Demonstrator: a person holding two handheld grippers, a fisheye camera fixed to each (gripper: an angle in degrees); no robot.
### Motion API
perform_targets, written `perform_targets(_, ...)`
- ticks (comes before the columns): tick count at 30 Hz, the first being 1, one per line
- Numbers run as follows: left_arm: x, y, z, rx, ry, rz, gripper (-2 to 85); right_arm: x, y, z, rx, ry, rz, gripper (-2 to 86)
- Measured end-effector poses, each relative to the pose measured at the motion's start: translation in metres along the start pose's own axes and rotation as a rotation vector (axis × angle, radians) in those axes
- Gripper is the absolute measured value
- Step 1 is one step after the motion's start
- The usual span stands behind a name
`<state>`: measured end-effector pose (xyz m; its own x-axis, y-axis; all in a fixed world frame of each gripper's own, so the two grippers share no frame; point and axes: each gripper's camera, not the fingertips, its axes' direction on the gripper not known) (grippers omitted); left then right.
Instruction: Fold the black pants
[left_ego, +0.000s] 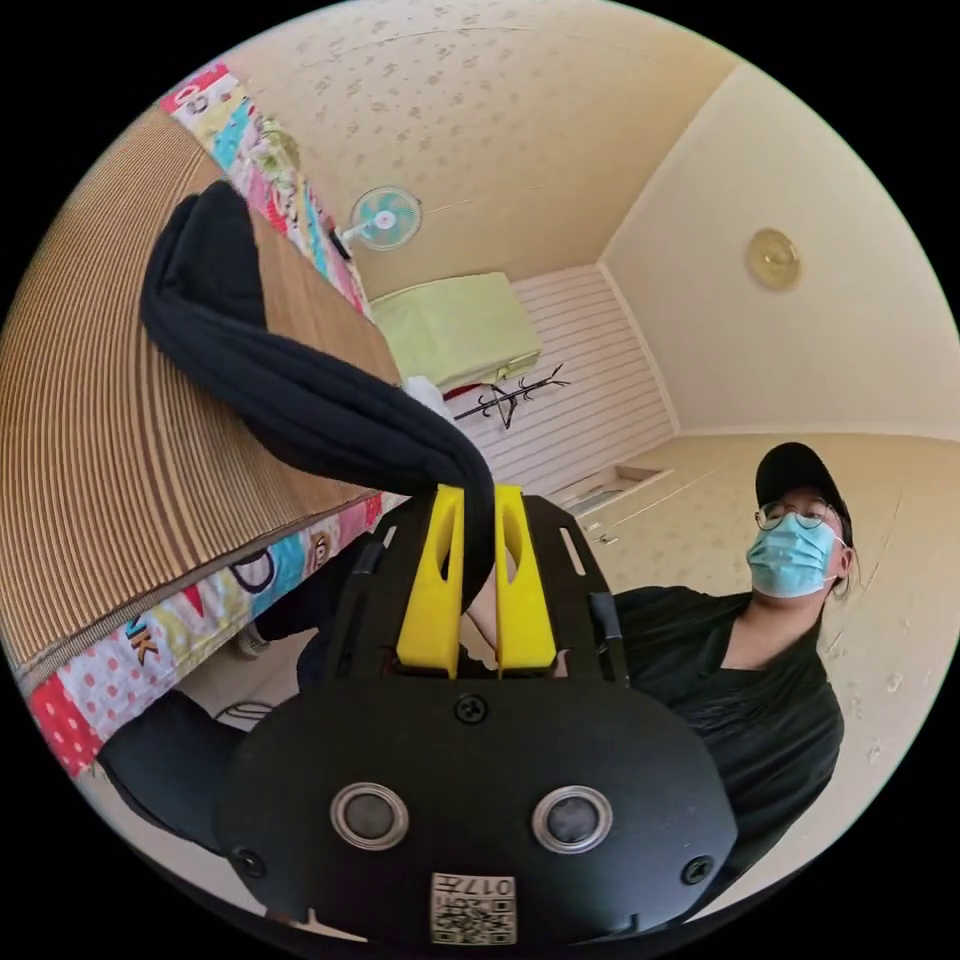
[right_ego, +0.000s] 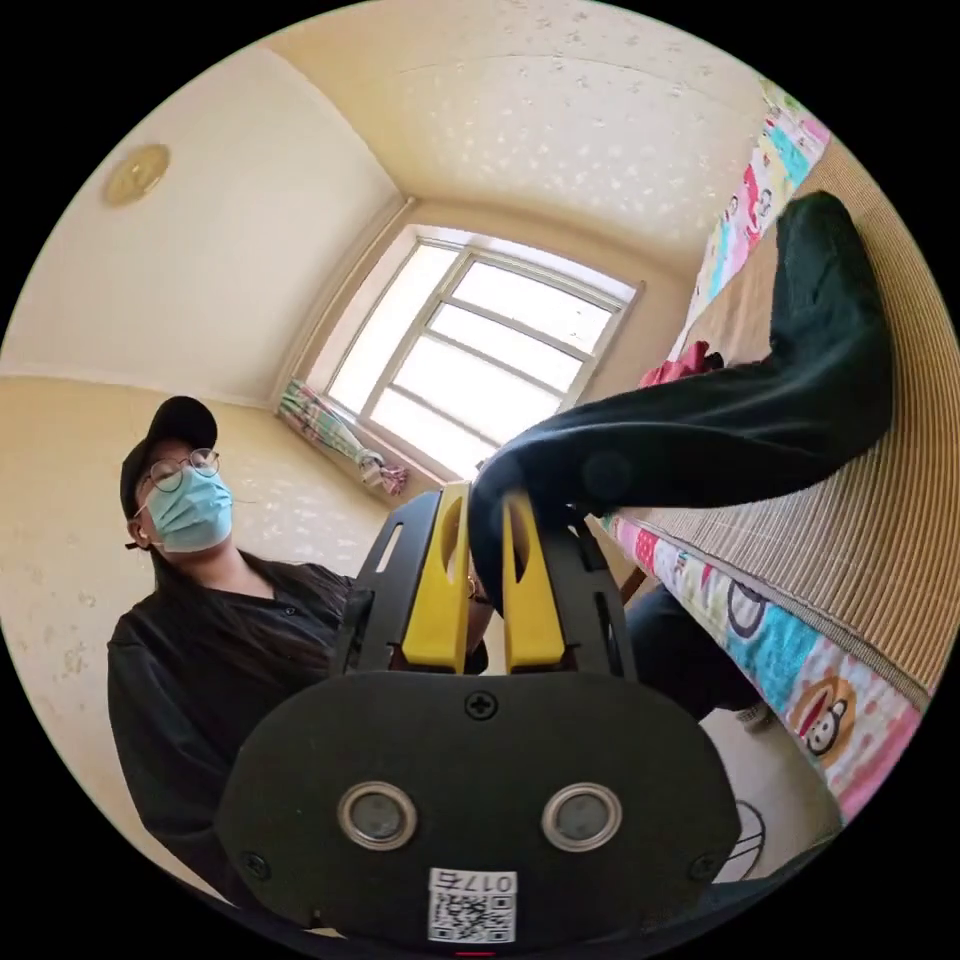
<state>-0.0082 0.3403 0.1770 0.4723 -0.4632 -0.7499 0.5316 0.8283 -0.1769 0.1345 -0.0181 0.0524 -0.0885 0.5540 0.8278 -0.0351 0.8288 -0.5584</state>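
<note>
Left claw (left_ego: 478, 510): 2 yellow jaws closed on pants (left_ego: 300, 390), cloth pinched between them. Right claw (right_ego: 487, 520): same, jaws clamped on pants (right_ego: 720, 420). Pants black, bunched into thick rope, stretching beyond each claw onto bed (left_ego: 110, 470) mat.

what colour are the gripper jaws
Yellow, on both the left gripper and right gripper; clearest in the left gripper view.

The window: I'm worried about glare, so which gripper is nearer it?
Right, as far as I can tell. The right gripper faces the window; the left gripper faces a wall fan.
</note>
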Motion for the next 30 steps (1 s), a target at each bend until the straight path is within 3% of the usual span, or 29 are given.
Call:
perform_targets(7,0.218,-0.005,0.017,0.02,-0.01,0.461,5.2,-0.227,-0.059,0.025,-0.088,0.145,-0.474,1.4)
perform_targets(12,0.306,-0.005,0.03,0.099,0.008,0.607,5.2,-0.334,-0.085,0.04,-0.053,0.295,-0.667,1.1)
perform_targets(17,0.293,-0.037,0.045,0.148,-0.121,0.518,5.2,-0.303,-0.124,0.031,-0.004,0.392,-0.598,0.5)
perform_targets(22,0.211,-0.12,0.053,0.153,-0.302,0.291,5.2,-0.22,-0.201,0.026,-0.026,0.54,-0.4,0.2)
perform_targets(24,0.189,-0.142,0.053,0.164,-0.299,0.245,5.2,-0.204,-0.223,0.026,0.011,0.502,-0.368,0.2)
perform_targets(30,0.21,-0.13,0.058,0.174,-0.372,0.524,5.1,-0.249,-0.197,0.062,-0.057,0.65,-0.679,0.1)
